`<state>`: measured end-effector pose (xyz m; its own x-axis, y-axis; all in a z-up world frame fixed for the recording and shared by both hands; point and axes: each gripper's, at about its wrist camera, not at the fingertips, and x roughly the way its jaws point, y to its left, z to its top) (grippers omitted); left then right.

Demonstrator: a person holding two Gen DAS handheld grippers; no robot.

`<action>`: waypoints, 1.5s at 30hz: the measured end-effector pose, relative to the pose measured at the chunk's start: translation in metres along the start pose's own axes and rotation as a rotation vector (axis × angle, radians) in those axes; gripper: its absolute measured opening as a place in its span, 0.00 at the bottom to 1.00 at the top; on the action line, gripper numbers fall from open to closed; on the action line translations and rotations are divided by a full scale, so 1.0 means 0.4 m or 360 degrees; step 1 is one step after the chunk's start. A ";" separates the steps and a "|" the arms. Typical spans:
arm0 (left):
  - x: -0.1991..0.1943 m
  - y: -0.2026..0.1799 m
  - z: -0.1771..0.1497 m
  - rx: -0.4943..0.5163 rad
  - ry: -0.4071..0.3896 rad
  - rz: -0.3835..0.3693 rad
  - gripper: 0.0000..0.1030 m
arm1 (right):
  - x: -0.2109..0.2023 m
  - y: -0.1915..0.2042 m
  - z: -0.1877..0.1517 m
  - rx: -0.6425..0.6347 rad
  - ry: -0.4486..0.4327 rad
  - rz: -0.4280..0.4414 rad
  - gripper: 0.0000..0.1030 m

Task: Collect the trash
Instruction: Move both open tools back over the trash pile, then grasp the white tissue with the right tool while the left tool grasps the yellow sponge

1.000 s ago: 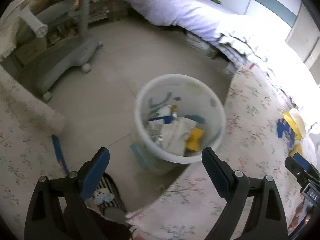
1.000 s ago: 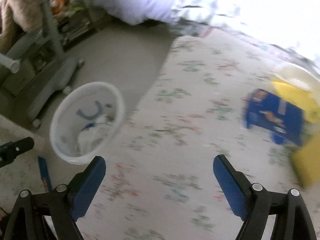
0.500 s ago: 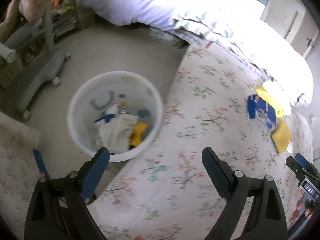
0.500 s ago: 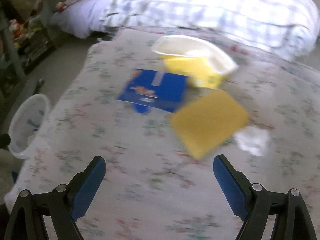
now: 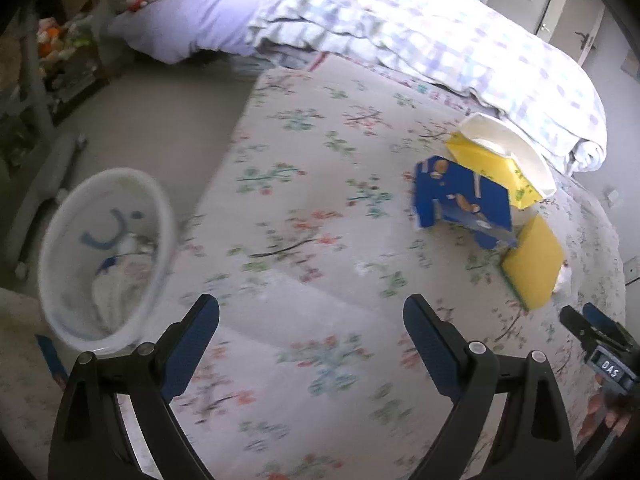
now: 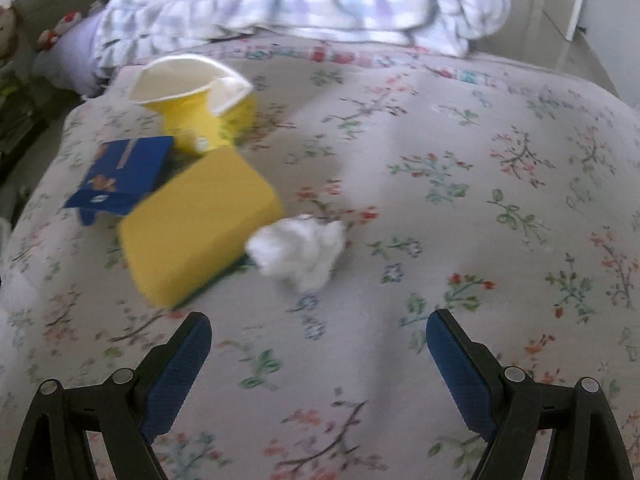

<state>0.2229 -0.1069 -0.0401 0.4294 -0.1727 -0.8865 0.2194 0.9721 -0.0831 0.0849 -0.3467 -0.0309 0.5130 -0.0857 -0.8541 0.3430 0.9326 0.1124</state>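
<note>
Both grippers hang over the flowered bedspread [image 6: 460, 128] with nothing between their fingers: the right gripper [image 6: 319, 356] stands wide apart, and the left gripper [image 5: 311, 340] is spread just as wide. The trash lies in a loose cluster on the bed: a crumpled white tissue [image 6: 298, 249] touching a yellow sponge [image 6: 200, 224], with a flattened blue carton [image 6: 122, 174] and a tipped yellow paper cup [image 6: 196, 96] behind. The tissue looks feather-light and soft, so pinching its bulging middle should do. The sponge will likely compress; its long edges suit the pads. The white bin [image 5: 102, 256] waits on the floor beside the bed.
</note>
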 end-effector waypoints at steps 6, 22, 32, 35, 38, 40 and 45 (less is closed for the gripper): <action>0.037 -0.067 0.025 -0.0004 -0.0011 -0.0068 0.92 | 0.040 -0.014 0.023 0.0018 0.0000 -0.0020 0.88; 0.030 -0.225 0.017 0.0246 -0.0097 -0.0244 0.92 | 0.025 0.007 0.058 -0.0135 -0.0014 0.0101 0.21; 0.020 -0.361 -0.036 0.0608 -0.0155 -0.0449 0.91 | -0.043 -0.061 0.013 -0.0063 -0.0019 0.0147 0.21; 0.035 -0.386 -0.043 0.0661 -0.0169 -0.0476 0.90 | -0.055 -0.080 0.003 -0.0035 -0.0009 0.0148 0.21; 0.052 -0.404 -0.046 0.0697 -0.0188 -0.0489 0.89 | -0.062 -0.101 -0.006 -0.0005 0.0008 0.0136 0.21; 0.064 -0.417 -0.045 0.0712 -0.0192 -0.0486 0.87 | -0.066 -0.112 -0.010 0.0009 0.0012 0.0134 0.21; 0.088 -0.429 -0.046 0.0729 -0.0176 -0.0490 0.77 | -0.070 -0.130 -0.016 0.0019 0.0015 0.0123 0.21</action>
<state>0.1841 -0.2770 -0.0655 0.3694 -0.4770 -0.7975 0.6967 0.7101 -0.1020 0.0476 -0.3905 -0.0163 0.5311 -0.0104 -0.8473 0.3120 0.9321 0.1841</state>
